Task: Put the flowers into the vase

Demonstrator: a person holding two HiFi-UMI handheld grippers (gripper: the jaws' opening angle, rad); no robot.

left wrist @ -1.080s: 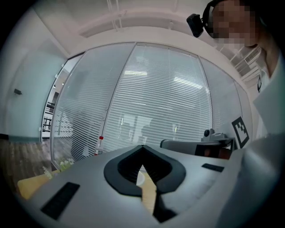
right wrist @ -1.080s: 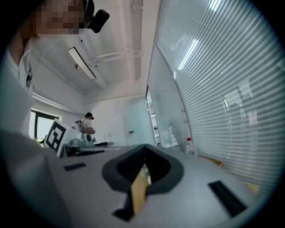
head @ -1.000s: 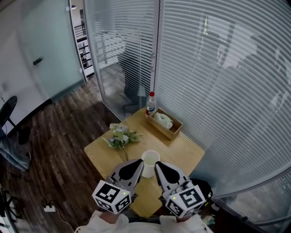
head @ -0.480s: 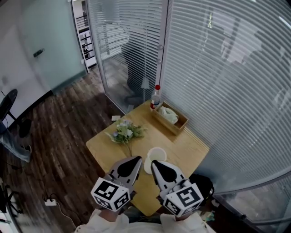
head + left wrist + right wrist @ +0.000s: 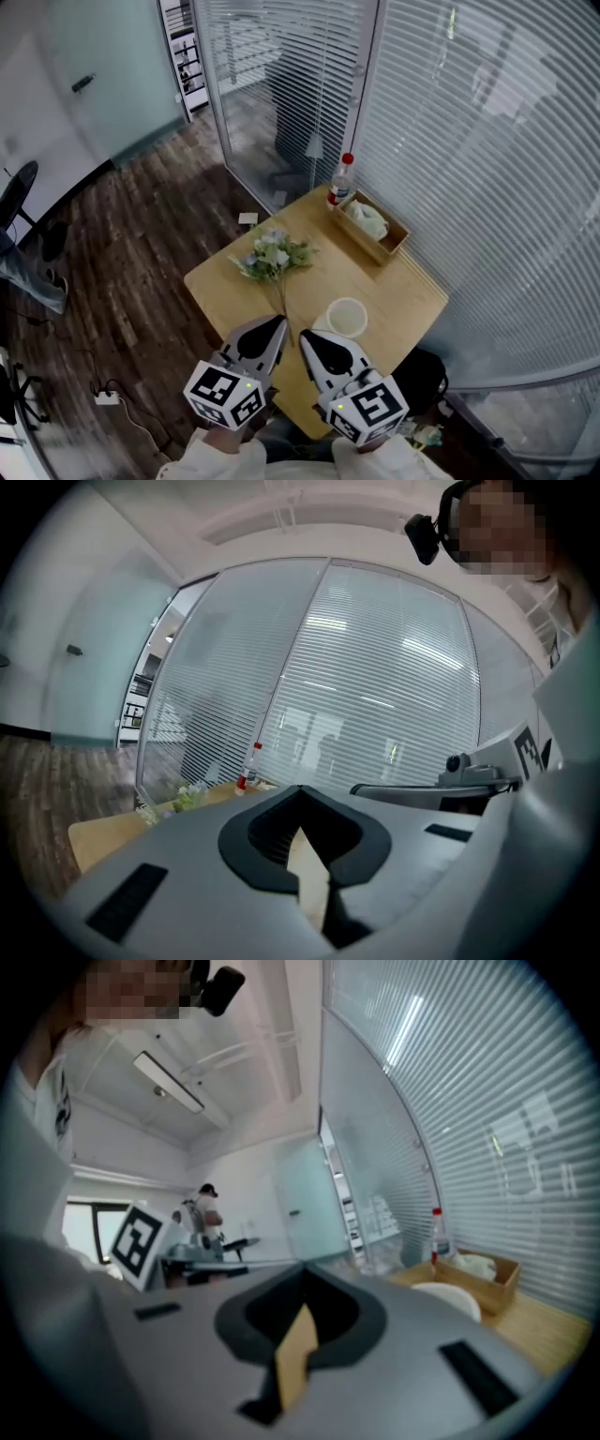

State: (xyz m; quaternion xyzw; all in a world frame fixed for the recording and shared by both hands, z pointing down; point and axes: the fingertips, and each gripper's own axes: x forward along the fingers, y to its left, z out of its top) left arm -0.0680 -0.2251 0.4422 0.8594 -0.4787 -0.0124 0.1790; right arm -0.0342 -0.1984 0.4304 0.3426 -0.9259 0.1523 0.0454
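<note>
Hovering clenched and empty, left tongs (image 5: 277,323) and right tongs (image 5: 304,336), flowers (image 5: 273,254) beyond, vase (image 5: 347,317) near right tongs.

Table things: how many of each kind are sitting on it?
Bunch of flowers: 1
White vase: 1
Bottle: 1
Wooden box: 1
Total: 4
</note>
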